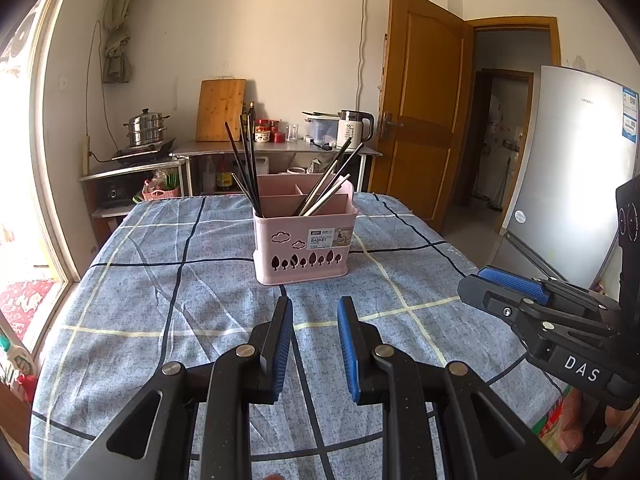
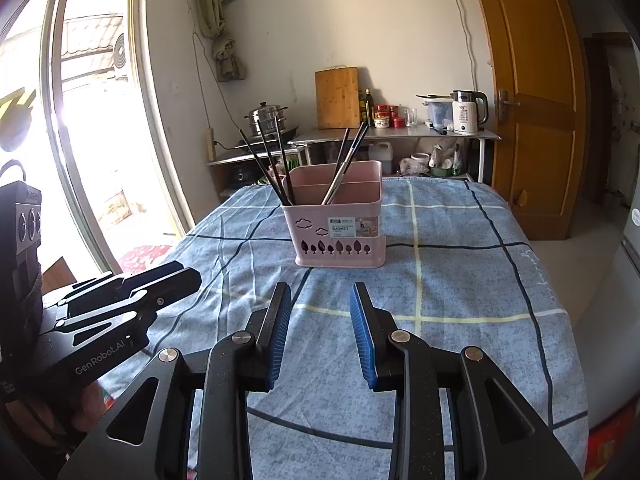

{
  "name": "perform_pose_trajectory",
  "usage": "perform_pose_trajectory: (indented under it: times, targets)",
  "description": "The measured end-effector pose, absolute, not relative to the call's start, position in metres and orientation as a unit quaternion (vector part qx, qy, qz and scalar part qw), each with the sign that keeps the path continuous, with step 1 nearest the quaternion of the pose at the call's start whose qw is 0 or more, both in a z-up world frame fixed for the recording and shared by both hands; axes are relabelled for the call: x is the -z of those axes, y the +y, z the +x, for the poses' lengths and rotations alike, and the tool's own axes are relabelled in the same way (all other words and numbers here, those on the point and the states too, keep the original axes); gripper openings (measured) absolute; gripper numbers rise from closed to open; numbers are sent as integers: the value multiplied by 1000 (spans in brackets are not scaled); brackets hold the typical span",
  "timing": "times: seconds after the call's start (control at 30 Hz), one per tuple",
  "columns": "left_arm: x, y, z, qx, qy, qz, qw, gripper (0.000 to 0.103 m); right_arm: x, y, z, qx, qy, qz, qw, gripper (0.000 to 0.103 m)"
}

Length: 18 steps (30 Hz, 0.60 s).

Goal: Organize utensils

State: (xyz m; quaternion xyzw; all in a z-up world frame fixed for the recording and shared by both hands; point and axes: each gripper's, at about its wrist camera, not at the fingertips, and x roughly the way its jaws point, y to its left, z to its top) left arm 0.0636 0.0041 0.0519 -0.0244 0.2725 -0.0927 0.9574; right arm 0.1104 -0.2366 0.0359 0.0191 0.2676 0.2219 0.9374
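Standing mid-frame on the blue checked tablecloth [image 1: 168, 300] is a pink basket [image 1: 305, 240], with black chopsticks [image 1: 244, 168] leaning in its left compartment and silver-tipped ones [image 1: 324, 192] in the right. Low in frame, the left gripper [image 1: 315, 312] is narrowly parted and holds nothing; the right gripper [image 2: 320, 300] gapes somewhat wider, also holding nothing, both well short of the basket.

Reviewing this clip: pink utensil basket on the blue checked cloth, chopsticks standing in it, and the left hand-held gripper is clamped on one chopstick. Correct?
Not quite. The left hand-held gripper holds nothing; the left wrist view shows bare cloth between its blue pads. The pink basket and chopsticks are as stated.
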Motion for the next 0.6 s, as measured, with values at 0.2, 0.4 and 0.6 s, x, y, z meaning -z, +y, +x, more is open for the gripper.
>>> perform_pose_trajectory:
  times: [0.2,0.4,0.6]
  targets:
    - [-52,1,62,95,270,-21,958,23,-35,-237,112,-221,269,22,937,32]
    - [-52,-1,60,93,268,-19,959,23,-34,-237,112,-221,270,21,937,32]
    - [-50,1,61,87,269,-20,959,23,-32,-239,113,-219,271,22,937,32]
